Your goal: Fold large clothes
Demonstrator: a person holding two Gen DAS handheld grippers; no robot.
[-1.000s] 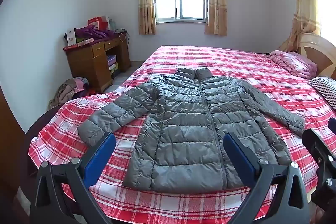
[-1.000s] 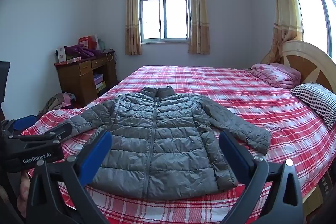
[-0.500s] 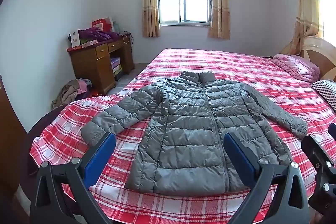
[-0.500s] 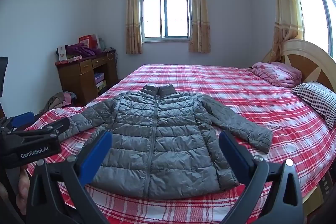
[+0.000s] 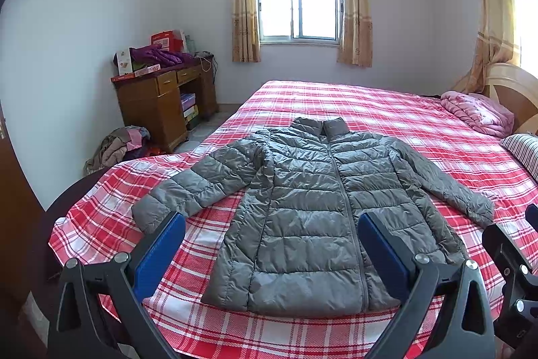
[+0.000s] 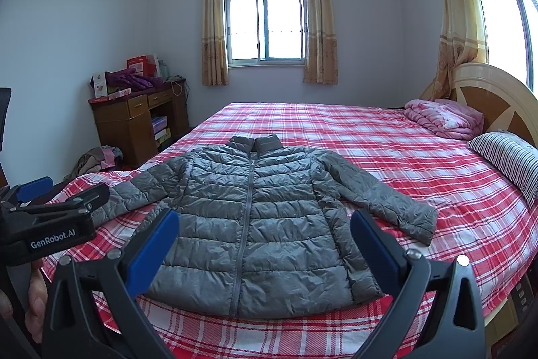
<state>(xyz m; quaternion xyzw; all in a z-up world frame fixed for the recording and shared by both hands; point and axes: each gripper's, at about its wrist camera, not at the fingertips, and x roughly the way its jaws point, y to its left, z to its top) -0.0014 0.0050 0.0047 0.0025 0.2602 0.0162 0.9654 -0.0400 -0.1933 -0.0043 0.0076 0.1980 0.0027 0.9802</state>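
Two grippers spread wide, both empty, above the bed's near edge.

Left wrist view: left gripper [image 5: 270,244] fingers wide apart, holding nothing; grey puffer jacket [image 5: 312,217] lies flat, zipped, sleeves spread, on the red plaid bed [image 5: 386,110].
Right wrist view: right gripper [image 6: 264,239] likewise spread and empty, clear of the jacket [image 6: 255,217]; left gripper body at left edge.

Glossy quilted jacket [image 5: 312,211] on woven plaid bedsheet [image 5: 386,110] (matt cloth)

Daylight glares through the blown-out window [image 5: 298,5], evenly lighting a sharp room with fisheye-curved, dark-vignetted corners.
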